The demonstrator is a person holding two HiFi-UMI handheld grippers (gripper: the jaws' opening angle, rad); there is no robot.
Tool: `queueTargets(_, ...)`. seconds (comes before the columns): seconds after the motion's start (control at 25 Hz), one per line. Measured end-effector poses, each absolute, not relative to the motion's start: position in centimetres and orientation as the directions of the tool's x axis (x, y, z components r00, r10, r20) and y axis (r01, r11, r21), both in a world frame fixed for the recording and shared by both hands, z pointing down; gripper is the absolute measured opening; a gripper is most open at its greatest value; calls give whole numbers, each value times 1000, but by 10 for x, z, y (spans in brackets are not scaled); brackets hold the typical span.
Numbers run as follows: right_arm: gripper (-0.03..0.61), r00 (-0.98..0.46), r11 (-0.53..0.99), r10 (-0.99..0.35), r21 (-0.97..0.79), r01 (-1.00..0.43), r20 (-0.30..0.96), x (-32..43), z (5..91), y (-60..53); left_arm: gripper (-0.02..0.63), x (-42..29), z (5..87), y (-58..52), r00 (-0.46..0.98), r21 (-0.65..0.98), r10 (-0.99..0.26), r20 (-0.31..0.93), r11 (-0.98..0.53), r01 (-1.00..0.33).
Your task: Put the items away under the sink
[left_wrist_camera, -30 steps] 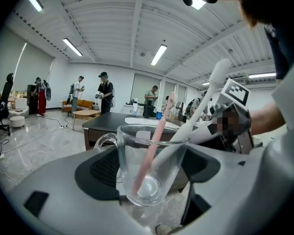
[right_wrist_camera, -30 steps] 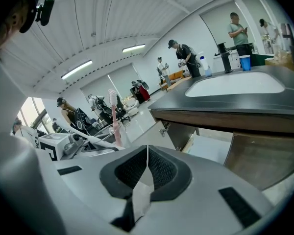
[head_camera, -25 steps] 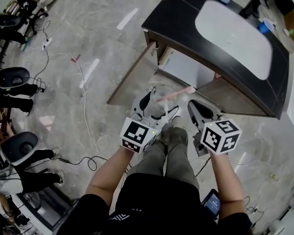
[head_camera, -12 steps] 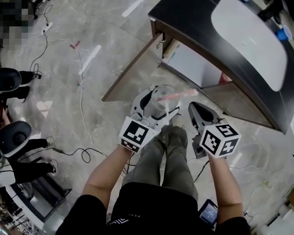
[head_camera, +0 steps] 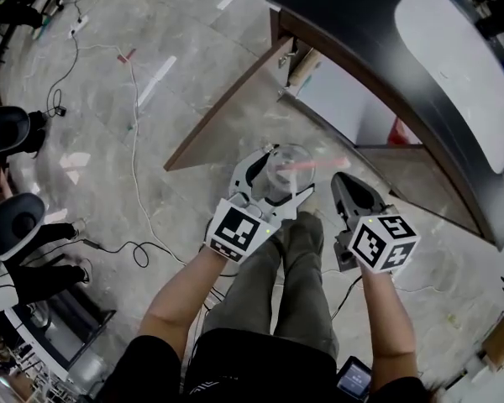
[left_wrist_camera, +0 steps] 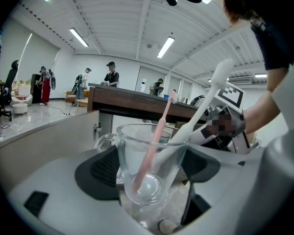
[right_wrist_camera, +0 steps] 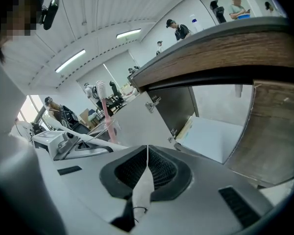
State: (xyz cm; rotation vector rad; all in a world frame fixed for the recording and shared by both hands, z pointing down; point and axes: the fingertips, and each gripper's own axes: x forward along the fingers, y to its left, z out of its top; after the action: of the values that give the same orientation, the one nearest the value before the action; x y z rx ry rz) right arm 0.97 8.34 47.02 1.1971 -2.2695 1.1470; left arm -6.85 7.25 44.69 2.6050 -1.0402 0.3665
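Status check, put-away under the sink.

- Left gripper: jaws stood wide, pads pressed on either side of a clear glass mug. The mug was upright, its handle toward the cabinet.
- Mug contents: a pink toothbrush and a white toothbrush, both leaning, heads up past the rim.
- Right gripper: jaws shut together, nothing between the pads. It was held just right of the left one, pointing toward the cabinet.
- Cabinet: under the dark counter that carries the white sink. The door was swung out fully, so the opening was clear. A pale panel showed inside. A small red thing sat at the opening's right side, too small to identify.
- Mug position: in the air in front of the open cabinet, near the free end of the door and above the floor. It was not yet inside.

Progress, as a judgement: early to middle. Access appeared ready, with the door open, and the mug and brushes were gripped and brought near. Still left: carry the mug into the opening, set it down upright inside, release it, and probably close the door. I could not tell from these views whether other items remained to be stored. The counter's far edge was cut off.

Risk noted: the brushes were loose in the mug and might tip out if it tilted.
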Motion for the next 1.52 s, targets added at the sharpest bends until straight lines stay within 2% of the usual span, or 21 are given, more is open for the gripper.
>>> queueTargets(1.52, 35, -554, 276, -521, -486, -829, 649, 16, 668, 30, 385, -63, 639, 43, 681, 234, -650, 336, -643, -729)
